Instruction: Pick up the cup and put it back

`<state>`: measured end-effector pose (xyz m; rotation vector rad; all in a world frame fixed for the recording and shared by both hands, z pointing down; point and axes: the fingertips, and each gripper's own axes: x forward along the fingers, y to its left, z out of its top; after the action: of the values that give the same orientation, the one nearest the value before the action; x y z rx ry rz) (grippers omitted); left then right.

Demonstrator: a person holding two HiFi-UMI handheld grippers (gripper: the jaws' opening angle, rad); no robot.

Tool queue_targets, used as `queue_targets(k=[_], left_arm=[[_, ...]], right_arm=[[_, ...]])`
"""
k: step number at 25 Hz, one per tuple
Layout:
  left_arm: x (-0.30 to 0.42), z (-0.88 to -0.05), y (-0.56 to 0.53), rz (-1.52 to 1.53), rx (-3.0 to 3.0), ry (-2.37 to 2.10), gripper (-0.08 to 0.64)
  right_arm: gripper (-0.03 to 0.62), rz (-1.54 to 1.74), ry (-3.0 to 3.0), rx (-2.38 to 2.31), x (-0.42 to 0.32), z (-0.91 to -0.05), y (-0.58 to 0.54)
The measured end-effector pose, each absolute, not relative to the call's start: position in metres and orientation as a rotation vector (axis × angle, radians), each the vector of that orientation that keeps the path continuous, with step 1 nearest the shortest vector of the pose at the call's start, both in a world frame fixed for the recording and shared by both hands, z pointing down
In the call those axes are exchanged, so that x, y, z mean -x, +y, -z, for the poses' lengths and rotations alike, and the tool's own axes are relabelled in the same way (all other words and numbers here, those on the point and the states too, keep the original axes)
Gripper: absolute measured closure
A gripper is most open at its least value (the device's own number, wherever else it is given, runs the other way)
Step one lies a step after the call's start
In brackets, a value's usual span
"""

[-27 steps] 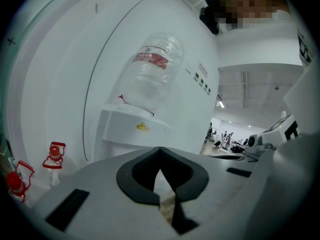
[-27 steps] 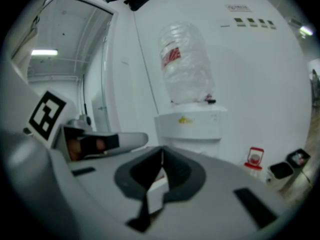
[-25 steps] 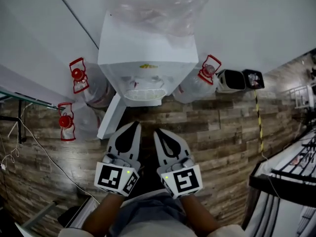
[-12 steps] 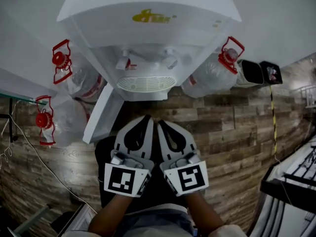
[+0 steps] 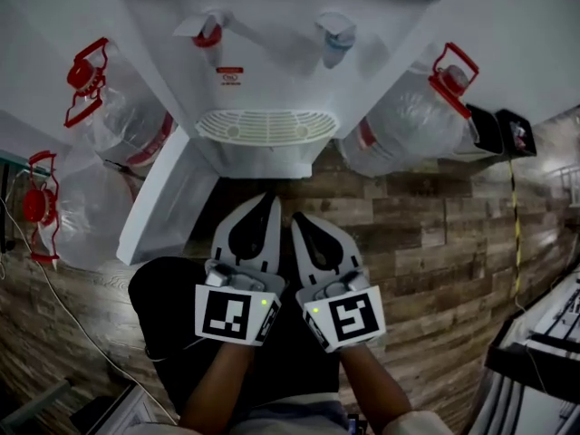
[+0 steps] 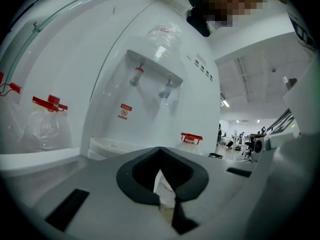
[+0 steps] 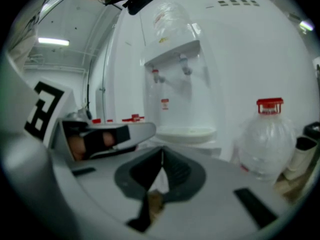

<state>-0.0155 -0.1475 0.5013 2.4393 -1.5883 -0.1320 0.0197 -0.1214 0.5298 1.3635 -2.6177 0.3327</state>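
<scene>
In the head view, your left tongs (image 5: 268,201) and right tongs (image 5: 298,219) hover side by side below the water dispenser (image 5: 272,25). The left gripper view shows its tongs pressed together, empty. The right gripper view shows the same, with a water bottle (image 7: 267,139) to the right. No view shows the cup

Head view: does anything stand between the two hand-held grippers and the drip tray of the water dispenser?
Nothing visible does. The left hand-held gripper and right hand-held gripper, both shut and empty, point at the drip tray across open wooden floor. No cup shows in any view.
</scene>
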Motion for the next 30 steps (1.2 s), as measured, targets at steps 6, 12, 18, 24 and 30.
queue_targets(k=[6,12,18,24,30], left_arm=[[0.022,-0.536,-0.152,0.144,-2.426,-1.628,0.554],[0.024,-0.570,-0.169,0.163,-2.409,-1.655,0.554],[0.027,-0.606,-0.181,0.145,-2.432,-1.641,0.554],[0.038,-0.634,-0.194,0.167,-2.425,-1.626,0.554],[0.034,-0.650,-0.202,0.164,-2.465,-1.549,0.554]], right_arm=[[0.569,-0.315,-2.643,-1.323,-0.017,-0.569,-0.137],[0.569,-0.292,-2.642,-1.334,-0.022,-0.599,-0.167],[0.569,-0.338,-2.635,-1.345,-0.024,-0.632,-0.195],[0.569,-0.286,-2.622,-1.334,-0.024,-0.666,-0.215],[0.568,-0.256,-2.623,-1.306,-0.002,-0.705,-0.232]])
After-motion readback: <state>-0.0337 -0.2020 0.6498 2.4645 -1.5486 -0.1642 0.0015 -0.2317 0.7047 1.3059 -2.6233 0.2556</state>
